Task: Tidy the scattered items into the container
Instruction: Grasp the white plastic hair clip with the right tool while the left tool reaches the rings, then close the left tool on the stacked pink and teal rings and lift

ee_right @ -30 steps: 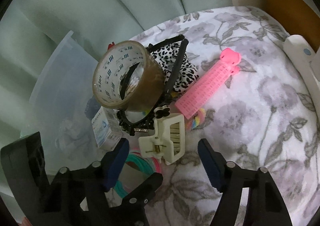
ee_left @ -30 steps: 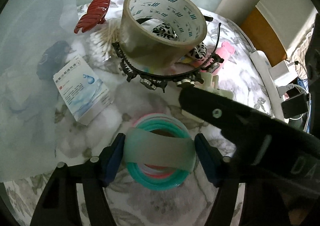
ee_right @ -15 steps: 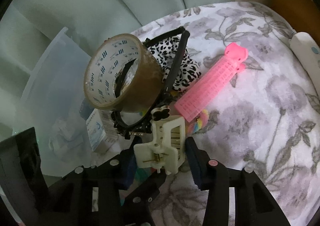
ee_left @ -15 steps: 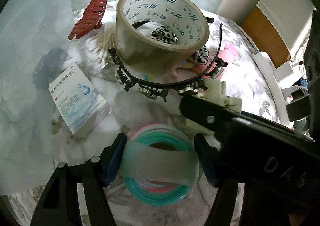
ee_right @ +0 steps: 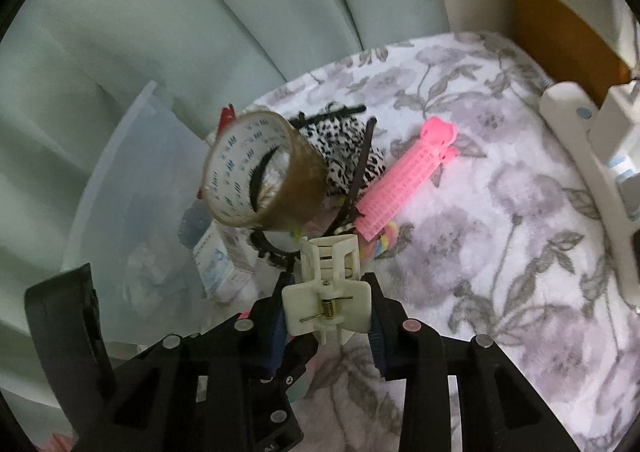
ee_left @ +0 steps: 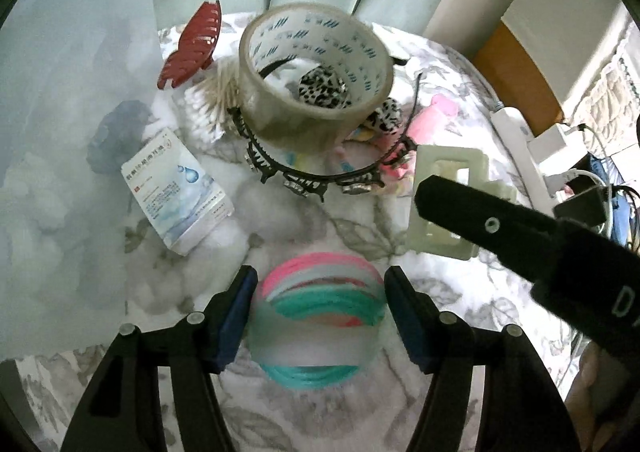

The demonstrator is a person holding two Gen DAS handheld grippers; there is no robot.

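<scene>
Right hand-held gripper (ee_right: 326,326), jaws just closing, is clenched on the cream clip (ee_right: 325,284), clear of the floral bed (ee_right: 500,252). Left hand-held gripper (ee_left: 318,318) grasps the band roll (ee_left: 320,316). Carry both level to the bin (ee_right: 132,180) at left, clearing the tape (ee_right: 260,180), then release low.

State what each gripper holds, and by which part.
Right gripper: cream hair clip, by its handle end. Left gripper: coil of coloured bands, by its sides.

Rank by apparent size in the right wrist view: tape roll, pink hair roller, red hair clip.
1. Tape roll, though it sits nearer the camera than the roller.
2. Pink hair roller.
3. Red hair clip, mostly hidden behind the tape.
</scene>
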